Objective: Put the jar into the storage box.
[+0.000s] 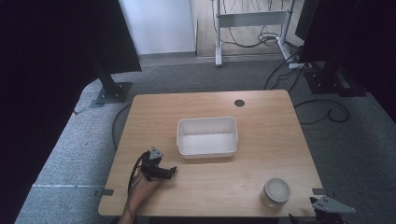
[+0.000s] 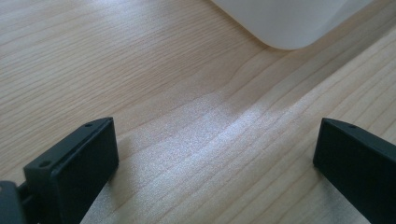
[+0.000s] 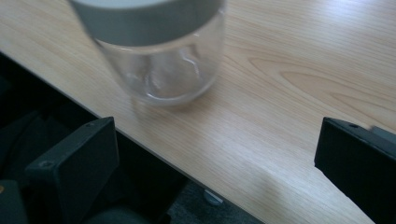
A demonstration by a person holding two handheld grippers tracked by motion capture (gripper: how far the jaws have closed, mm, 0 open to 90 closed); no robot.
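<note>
**Jar at the near edge: tipping risk on approach**

Right tongs are seen with jaws wide apart, nothing between them, poised at the near right corner of the worktop. The glass jar with its grey lid stands upright close to that near edge, just ahead of the tongs; in the right gripper view the jar sits left of the jaw line, not centred. Left tongs are held low over bare wood, jaws also apart and empty, near a front corner of the white plastic tub, which stands mid-worktop and looks empty.

Risks judged from here:
- Jar could be clipped by one jaw if the off-centre approach is kept; a nudge toward the edge may send it off.
- Smooth glass may slip if gripped low or lightly.
- Lid may be loose; cannot be told.
</note>
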